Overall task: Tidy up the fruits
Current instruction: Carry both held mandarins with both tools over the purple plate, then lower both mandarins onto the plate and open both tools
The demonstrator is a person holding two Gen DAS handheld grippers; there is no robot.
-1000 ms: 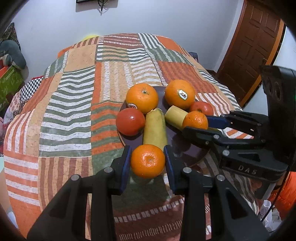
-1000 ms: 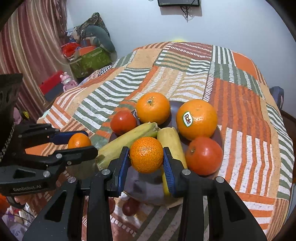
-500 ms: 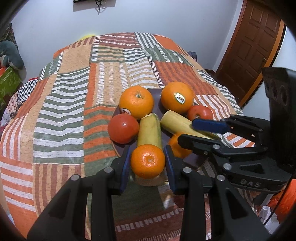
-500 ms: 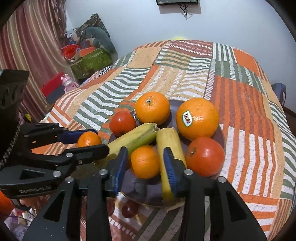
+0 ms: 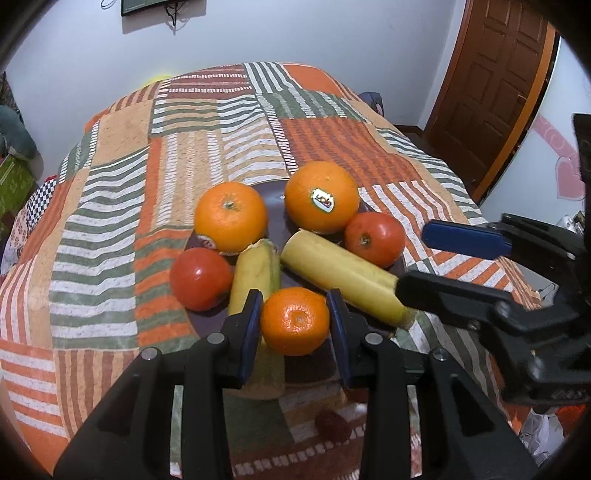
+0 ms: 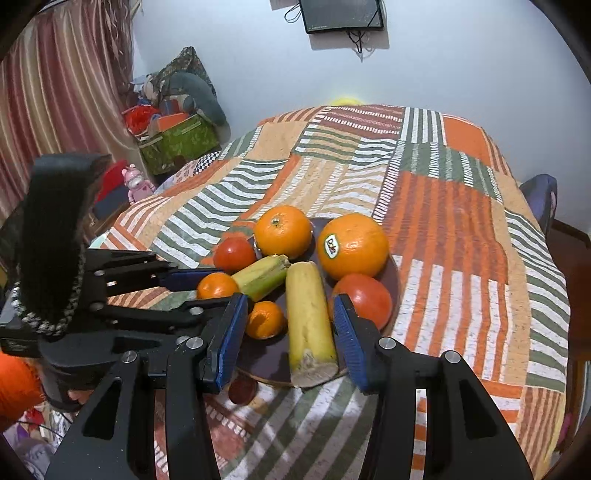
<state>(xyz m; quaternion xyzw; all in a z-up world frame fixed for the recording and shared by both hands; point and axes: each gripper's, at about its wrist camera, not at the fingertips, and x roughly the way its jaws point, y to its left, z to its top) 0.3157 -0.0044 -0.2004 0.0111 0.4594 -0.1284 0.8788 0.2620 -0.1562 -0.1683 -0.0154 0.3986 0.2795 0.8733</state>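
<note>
A home bedroom is being shown. A bed is being covered by a striped patchwork quilt [image 5: 207, 122]. A panelled wooden door [image 5: 495, 85] is being seen past the bed's right edge, a striped curtain [image 6: 55, 92] at the left. Stuffed toys and a green box [image 6: 177, 142] are being piled in the corner; a small screen [image 6: 341, 14] is being hung on the wall.

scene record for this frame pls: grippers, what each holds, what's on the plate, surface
left gripper: shut on small mandarin
right gripper: open, empty, fingers either side of released mandarin and yellow banana
plate: dark, holds two large oranges, two tomatoes, green-tipped banana, yellow banana, released mandarin
surface: striped patchwork cloth
</note>
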